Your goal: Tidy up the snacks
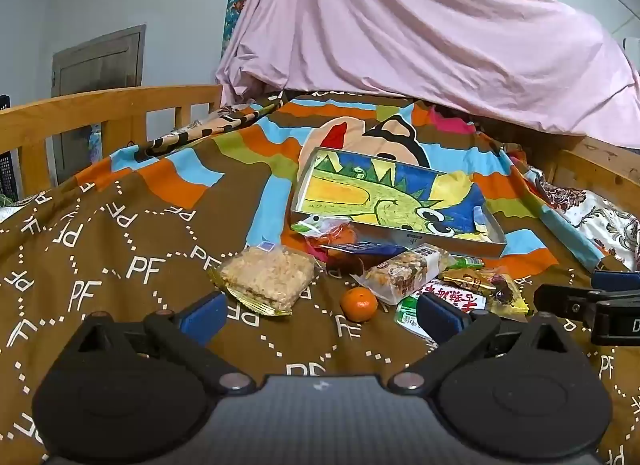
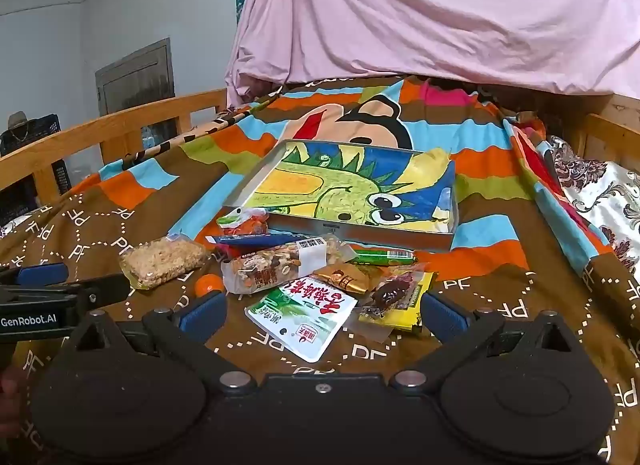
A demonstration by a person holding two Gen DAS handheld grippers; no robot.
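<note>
Both tools hung over a bed spread with a brown patterned blanket (image 1: 120, 249), each tilted down toward a heap of snacks. The left hand-held gripper (image 1: 320, 315) had its jaws spread wide with nothing between them; ahead of it lay a small orange (image 1: 359, 303) on the blanket, and just left of that a clear-wrapped rice crisp block (image 1: 267, 276). The right hand-held gripper (image 2: 324, 311) was likewise fully spread and empty, its blue pads flanking a white-and-green packet with red lettering (image 2: 304, 315) without touching it. Beside that packet sat a yellow packet with a dark snack (image 2: 396, 301), and behind them a nut bar in clear wrap (image 2: 276, 265), a green stick-shaped snack (image 2: 384, 256), a blue packet (image 2: 256, 240) and a small red-and-green packet (image 2: 244, 223) leaning at the box edge. Beyond the heap lay a shallow open box (image 2: 396, 239) lined with a drawing of a green dragon, holding no snacks. A pink sheet (image 2: 420, 13) draped the far end of the bed, and a wooden rail (image 1: 100, 105) ran along the left.
</note>
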